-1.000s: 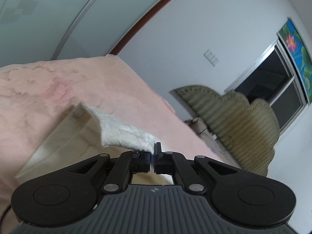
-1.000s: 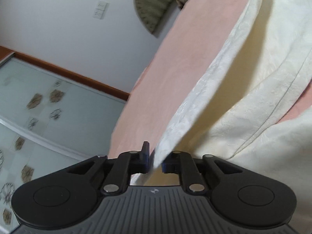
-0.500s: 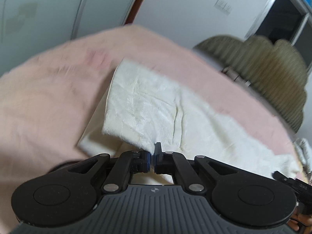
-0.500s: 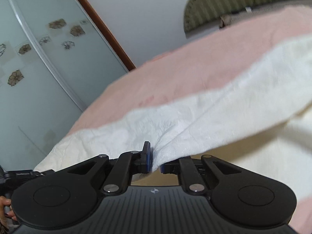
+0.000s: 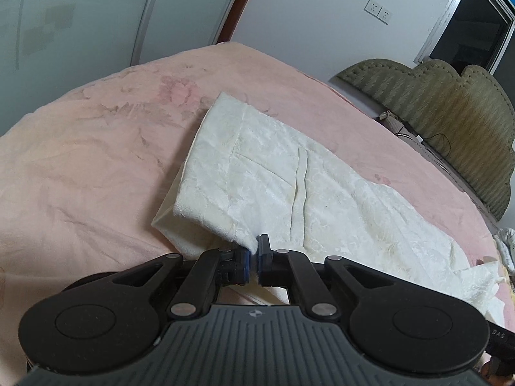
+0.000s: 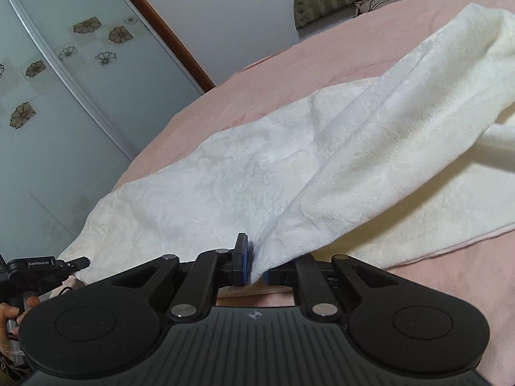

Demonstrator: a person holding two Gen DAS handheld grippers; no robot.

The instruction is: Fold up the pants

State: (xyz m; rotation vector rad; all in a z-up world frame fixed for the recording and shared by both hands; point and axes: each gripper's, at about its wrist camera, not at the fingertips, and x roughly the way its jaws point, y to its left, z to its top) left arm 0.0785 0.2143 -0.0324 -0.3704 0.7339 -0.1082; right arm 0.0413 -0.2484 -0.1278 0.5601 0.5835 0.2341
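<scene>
Cream-white textured pants (image 5: 273, 173) lie lengthwise on a pink bed cover (image 5: 80, 160), one layer folded over another. My left gripper (image 5: 254, 257) pinches a corner of the top layer at its near edge, and its jaws are opening slightly with the cloth still between the pads. In the right wrist view the pants (image 6: 257, 177) stretch from lower left to upper right. My right gripper (image 6: 254, 265) is shut on a fold of them near the middle. The left gripper (image 6: 82, 262) shows at the pants' far end, with a hand (image 6: 6, 315) behind it.
An olive padded headboard (image 5: 450, 122) stands at the bed's far right end, with cables beside it. Frosted sliding doors (image 6: 48, 96) with flower prints run along the left. A dark window (image 5: 466, 22) and wall sockets (image 5: 379, 9) sit on the white wall.
Both grippers rolled level and came down with the lifted top layer, which now lies flat over the lower layer. The right gripper swept sideways with the cloth.
</scene>
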